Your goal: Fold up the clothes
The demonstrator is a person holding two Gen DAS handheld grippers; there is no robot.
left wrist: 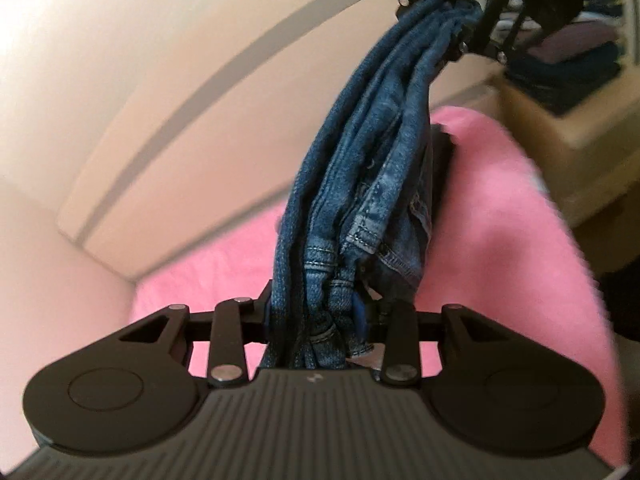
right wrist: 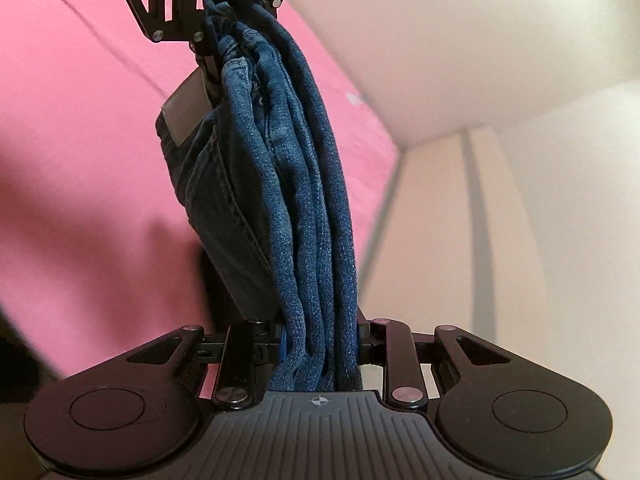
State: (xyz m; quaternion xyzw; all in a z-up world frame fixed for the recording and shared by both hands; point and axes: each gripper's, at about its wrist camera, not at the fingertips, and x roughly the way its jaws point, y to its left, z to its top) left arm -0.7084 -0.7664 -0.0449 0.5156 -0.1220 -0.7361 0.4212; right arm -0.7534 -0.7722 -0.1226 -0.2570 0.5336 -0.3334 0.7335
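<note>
A folded pair of blue jeans is stretched in the air between my two grippers, above a pink bed cover. My left gripper is shut on one end of the bundle. My right gripper is shut on the other end, at the top right of the left wrist view. In the right wrist view the jeans run from my right gripper up to my left gripper. A grey waist patch and a back pocket face left.
The pink bed cover lies below. A cream wall and headboard panel stand behind. A wooden shelf with stacked dark clothes is at the far right of the left wrist view.
</note>
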